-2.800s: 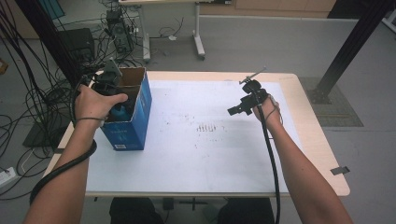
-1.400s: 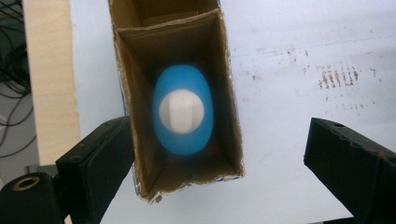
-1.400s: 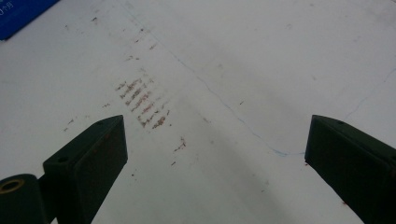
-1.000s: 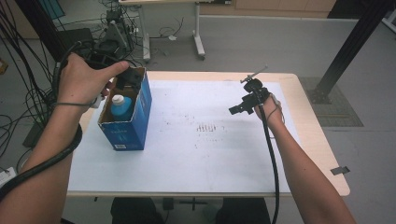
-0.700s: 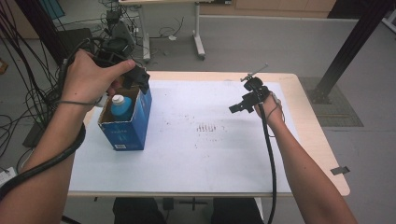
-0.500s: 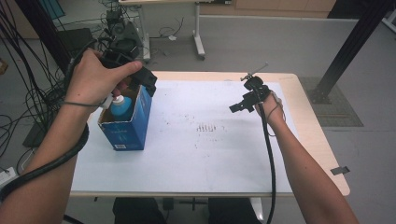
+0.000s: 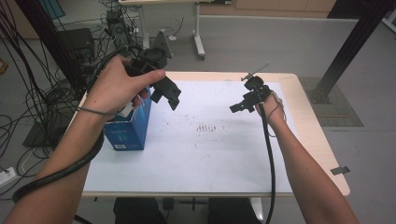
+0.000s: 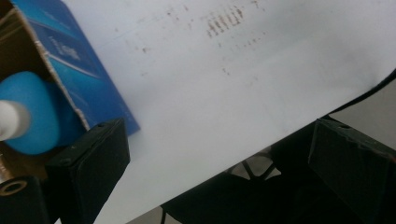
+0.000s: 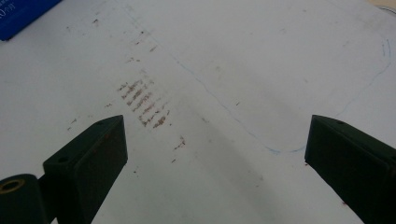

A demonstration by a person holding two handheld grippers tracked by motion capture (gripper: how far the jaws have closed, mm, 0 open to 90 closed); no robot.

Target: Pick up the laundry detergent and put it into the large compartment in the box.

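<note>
The blue box (image 7: 127, 132) at the table's left edge carries pale print on its side, too small and blurred to read, and no other writing is legible anywhere.

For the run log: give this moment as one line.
left gripper: open, empty, above blue box | box: open, blue bottle inside | right gripper: open, empty, over white table cover

Floor: grey floor (image 7: 261, 42) lying around table (image 7: 322, 154) | far left: black cables (image 7: 32, 88) trailing | far: desk legs (image 7: 198, 32) standing
</note>
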